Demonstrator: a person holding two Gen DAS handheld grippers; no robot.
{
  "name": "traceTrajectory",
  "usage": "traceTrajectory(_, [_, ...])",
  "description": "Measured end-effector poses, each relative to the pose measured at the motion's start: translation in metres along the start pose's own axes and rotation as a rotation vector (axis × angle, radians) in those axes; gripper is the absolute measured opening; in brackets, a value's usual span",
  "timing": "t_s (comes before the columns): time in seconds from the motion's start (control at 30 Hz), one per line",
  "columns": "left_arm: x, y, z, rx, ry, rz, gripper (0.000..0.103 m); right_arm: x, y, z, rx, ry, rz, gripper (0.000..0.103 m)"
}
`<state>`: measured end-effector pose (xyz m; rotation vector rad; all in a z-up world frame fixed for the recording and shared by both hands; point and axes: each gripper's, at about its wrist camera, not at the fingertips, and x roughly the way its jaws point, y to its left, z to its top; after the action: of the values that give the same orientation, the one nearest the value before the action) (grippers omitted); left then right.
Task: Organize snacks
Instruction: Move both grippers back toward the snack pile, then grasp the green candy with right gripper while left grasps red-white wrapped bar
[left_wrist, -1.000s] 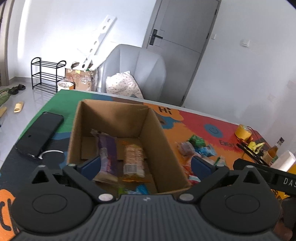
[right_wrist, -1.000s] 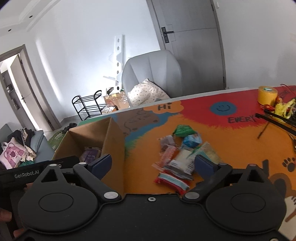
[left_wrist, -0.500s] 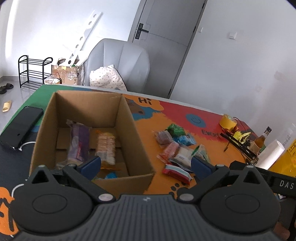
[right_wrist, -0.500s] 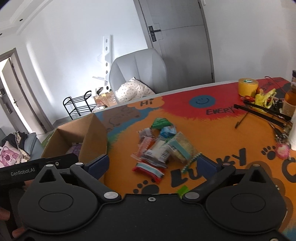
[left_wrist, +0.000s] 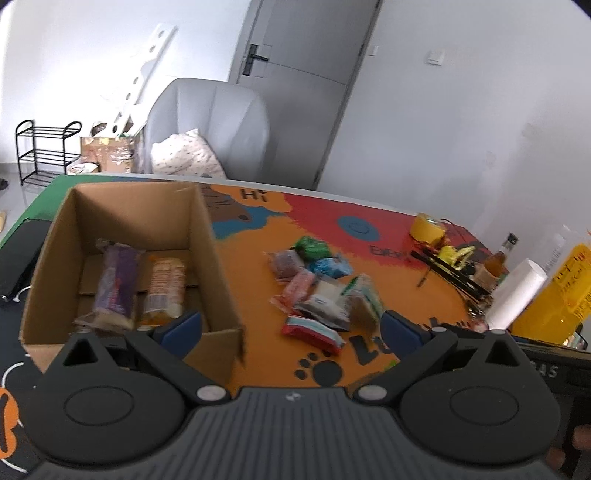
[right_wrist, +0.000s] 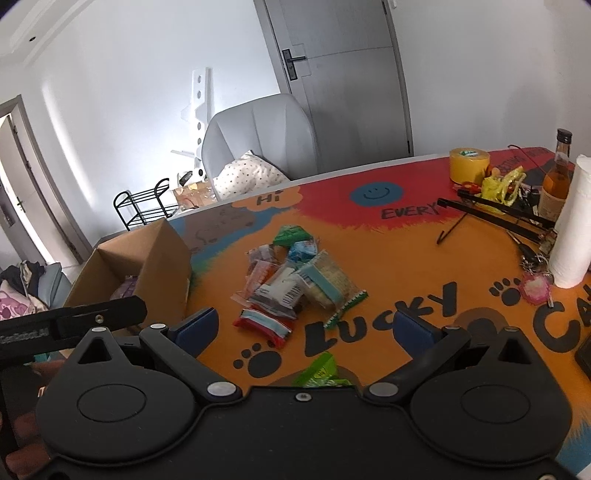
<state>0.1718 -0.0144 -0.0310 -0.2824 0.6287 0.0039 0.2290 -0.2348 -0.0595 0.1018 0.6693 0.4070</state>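
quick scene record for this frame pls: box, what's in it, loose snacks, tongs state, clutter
box: cardboard box, open top, left side of table mat
in box: purple packet and orange-labelled packet side by side; possibly more, hidden by left tongs
loose snacks: pile on mat right of box; green packet apart, just ahead of right tongs
left tongs: open, holding nothing
right tongs: open, holding nothing
clutter: tape roll, bottle, paper towel roll, far right

I see a home room: grey armchair (left_wrist: 218, 122) with pillow (left_wrist: 186, 155), shoe rack (left_wrist: 44, 151), interior door (right_wrist: 343, 81), cartoon-printed worktop (right_wrist: 388, 266).
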Motion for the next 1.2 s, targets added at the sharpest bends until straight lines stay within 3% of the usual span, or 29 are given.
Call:
traceTrajectory(0.27, [0.008, -0.015, -0.010, 0.020, 0.020, -0.052, 0.099, 0.000, -0.014, -0.011, -0.007, 0.033, 0.004, 0.101])
traceTrajectory(0.43, [0.017, -0.024, -0.020, 0.040, 0.056, -0.066, 0.090, 0.002, -0.021, -0.018, -0.012, 0.069, 0.007, 0.094])
traceTrajectory(0.83, [0.046, -0.026, -0.038, 0.051, 0.149, -0.038, 0.070, 0.024, -0.027, -0.036, -0.048, 0.169, 0.011, 0.082])
traceTrajectory(1.07, [0.055, -0.023, -0.043, 0.047, 0.171, -0.028, 0.065, 0.042, -0.025, -0.039, -0.067, 0.197, 0.015, 0.079])
traceTrajectory(1.17, [0.059, -0.022, -0.042, 0.038, 0.174, -0.021, 0.065, 0.048, -0.022, -0.039, -0.086, 0.201, 0.021, 0.072])
traceTrajectory(1.2, [0.060, -0.022, -0.042, 0.037, 0.176, -0.021, 0.065, 0.050, -0.021, -0.040, -0.095, 0.203, 0.023, 0.065])
